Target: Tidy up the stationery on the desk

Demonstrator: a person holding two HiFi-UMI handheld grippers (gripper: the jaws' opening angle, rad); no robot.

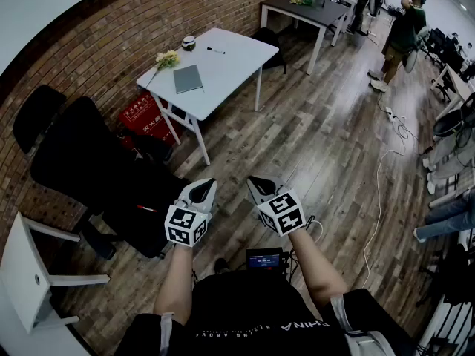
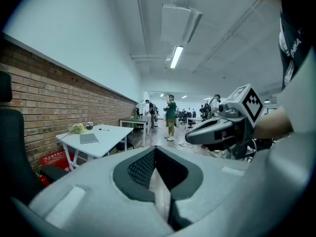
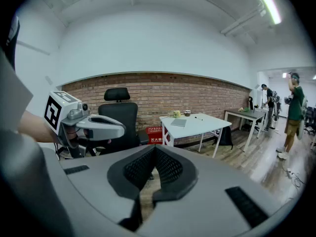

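**Left hand-held gripper (image 2: 155, 151) & right hand-held gripper (image 3: 154, 151) both closed on nothing; stationery lies on the white table (image 1: 231, 64), well ahead**

We hold the 2 hand-held grippers side by side, low in front of our body and above the wood floor (image 1: 319, 139). They're near each other but not touching. Each points fwd and a bit down.

- **Left:** its own view shows the jaws together, dark pads meeting at the tips, nothing btwn them.
- **Right:** same, jaws together and empty.
- Each gripper view also catches the other gripper off to 1 side, with its marker cube.

The table stands by the brick wall (image 1: 111, 43), well apart from both grippers.

- A grey notebook (image 1: 188, 78) lies flat on it, closed, nr the middle.
- A pen (image 1: 216, 50) lies on the far part, apart from the notebook.
- At the wall-side edge we see a bunch of yellowish flowers (image 1: 167, 58) and a small round container (image 1: 188, 42). We can't tell what's in the container.

A red box (image 1: 145, 113) sits on the floor under the table's near end. A black office chair (image 1: 96, 158) stands just left of the left gripper.

Further back there's a dark table (image 1: 300, 7). A person in a green top (image 1: 404, 32) stands at the far right
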